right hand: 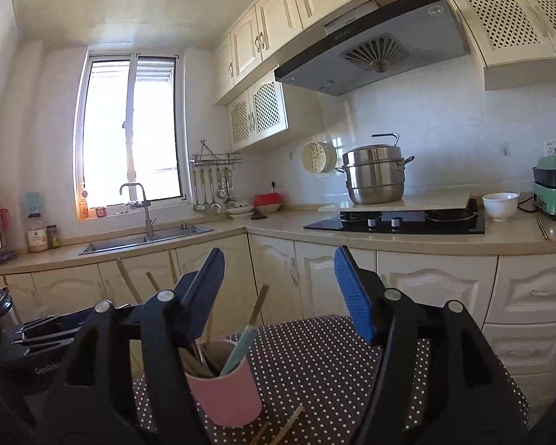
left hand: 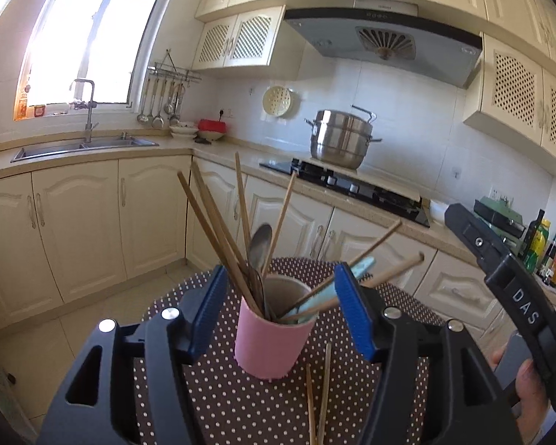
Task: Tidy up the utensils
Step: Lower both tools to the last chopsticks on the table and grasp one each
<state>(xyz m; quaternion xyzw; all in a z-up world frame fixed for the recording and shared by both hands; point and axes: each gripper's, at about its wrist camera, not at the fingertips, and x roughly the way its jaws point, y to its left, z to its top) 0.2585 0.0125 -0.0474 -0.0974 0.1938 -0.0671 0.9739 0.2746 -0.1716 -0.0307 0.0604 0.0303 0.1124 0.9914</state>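
The left gripper (left hand: 280, 311) hangs over the dotted tabletop (left hand: 218, 400) with its fingers (left hand: 208, 309) wide, one on each side of the pink cup (left hand: 270, 345) and not touching it. The cup stands near the middle of the tabletop, crowded with chopsticks (left hand: 218, 230) that fan out to the left, a metal spoon (left hand: 260, 246) upright in the centre, and a pale blue handle (left hand: 359, 269) plus two more sticks leaning far to the right. Those right-leaning sticks cross just behind the left gripper's right finger; any sideways move there would likely catch them and tip the cup, which looks light and top-heavy. Two loose chopsticks (left hand: 320, 393) lie on the tabletop in front of the cup, toward the near edge, and they are thin and flat, so a pinch could slip or flick them off that edge. The right gripper (right hand: 280, 294) is also wide and empty, held above the cup (right hand: 226, 393) and to its right. With both grippers near one cup, they could collide or knock it.
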